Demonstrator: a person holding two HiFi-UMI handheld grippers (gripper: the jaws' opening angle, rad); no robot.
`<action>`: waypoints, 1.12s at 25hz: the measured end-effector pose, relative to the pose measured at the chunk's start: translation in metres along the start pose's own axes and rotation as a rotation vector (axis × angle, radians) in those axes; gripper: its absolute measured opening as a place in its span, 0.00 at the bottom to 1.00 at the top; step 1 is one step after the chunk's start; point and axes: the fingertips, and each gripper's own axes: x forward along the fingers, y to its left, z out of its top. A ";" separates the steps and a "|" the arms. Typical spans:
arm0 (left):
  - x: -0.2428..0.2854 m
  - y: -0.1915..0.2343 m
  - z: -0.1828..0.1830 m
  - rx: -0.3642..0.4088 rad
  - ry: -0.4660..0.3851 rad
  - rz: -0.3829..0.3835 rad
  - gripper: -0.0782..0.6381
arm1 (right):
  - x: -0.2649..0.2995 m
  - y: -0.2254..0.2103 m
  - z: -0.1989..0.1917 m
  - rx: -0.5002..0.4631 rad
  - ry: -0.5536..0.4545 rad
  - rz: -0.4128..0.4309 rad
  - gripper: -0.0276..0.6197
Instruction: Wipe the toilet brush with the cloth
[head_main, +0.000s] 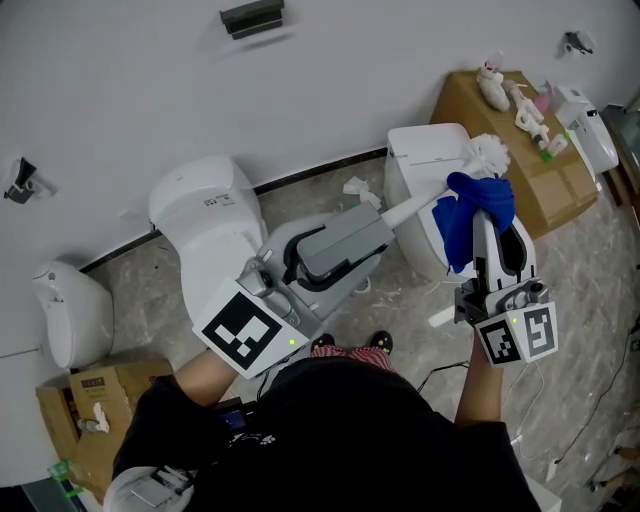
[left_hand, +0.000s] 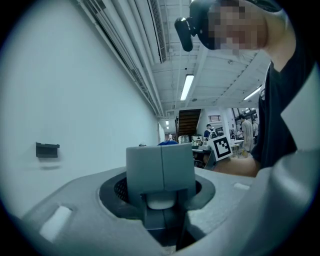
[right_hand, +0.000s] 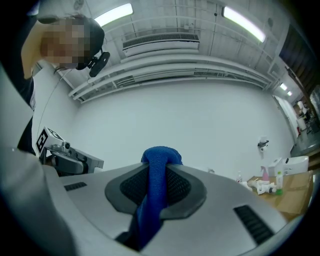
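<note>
In the head view my left gripper (head_main: 385, 225) is shut on the white handle of the toilet brush (head_main: 440, 190). The brush runs up and to the right to its white bristle head (head_main: 490, 152). A blue cloth (head_main: 470, 215) hangs over the handle just below the head, and my right gripper (head_main: 490, 218) is shut on it. The right gripper view shows the cloth (right_hand: 156, 185) pinched between the jaws and bulging out over their tips. In the left gripper view the jaws meet in front of the camera, with a bit of white handle (left_hand: 160, 202) under them.
A white toilet (head_main: 215, 225) stands left of the grippers and another white tank (head_main: 425, 160) lies behind the brush. A cardboard box (head_main: 520, 130) with bottles stands at the back right, another box (head_main: 85, 410) at the lower left. Cables lie on the floor at the right.
</note>
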 end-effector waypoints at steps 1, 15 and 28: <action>0.000 0.000 0.000 -0.002 0.002 0.003 0.35 | -0.001 0.001 0.000 -0.004 0.003 0.001 0.15; 0.001 -0.001 -0.002 0.006 0.018 -0.013 0.35 | -0.012 0.022 -0.007 0.006 0.047 0.041 0.15; 0.000 -0.003 -0.004 0.022 0.021 0.006 0.35 | -0.033 0.032 -0.001 0.002 0.023 0.050 0.15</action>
